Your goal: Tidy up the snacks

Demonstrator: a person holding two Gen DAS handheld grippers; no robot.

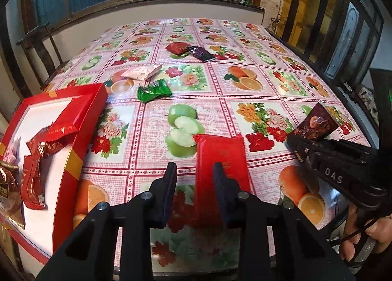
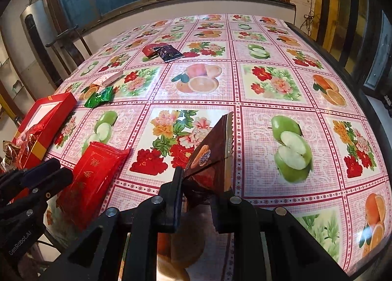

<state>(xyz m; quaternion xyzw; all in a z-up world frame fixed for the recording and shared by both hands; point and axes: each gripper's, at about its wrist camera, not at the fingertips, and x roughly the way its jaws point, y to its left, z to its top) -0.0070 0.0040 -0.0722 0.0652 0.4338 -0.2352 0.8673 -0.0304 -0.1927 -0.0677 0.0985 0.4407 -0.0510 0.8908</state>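
- We see a table (image 1: 245, 99) under a pink oilcloth printed with apples, oranges and flowers; it fills both wrist views.
- A red box (image 1: 71, 158) with a white floor sits at nine o'clock on the table in the left wrist view. Several red and gold snack packets (image 1: 36, 158) lie inside it, one red packet leaning over its far wall.
- Our left gripper (image 1: 194, 173) points down at the cloth at six o'clock. A long red packet (image 1: 220, 153) lies by its right finger (image 1: 220, 183), running from there toward twelve o'clock. The jaws stand a little apart, and we cannot tell whether they press on the packet, since the gap between the fingers shows bare cloth.
- Our right gripper (image 2: 203, 183) is clamped on a brown cookie packet (image 2: 213, 148), which sticks up, tilted, from between its fingers toward twelve o'clock. In the left wrist view the same packet shows at three o'clock, with a hand (image 1: 367, 239) on the grip below it.
- A green packet (image 1: 153, 91) lies past the box at eleven o'clock in the left wrist view, with a pale pink packet (image 1: 142, 72) just beyond it.
- A small red packet (image 1: 177, 48) and a dark purple packet (image 1: 201, 53) lie touching at twelve o'clock, far up the table.
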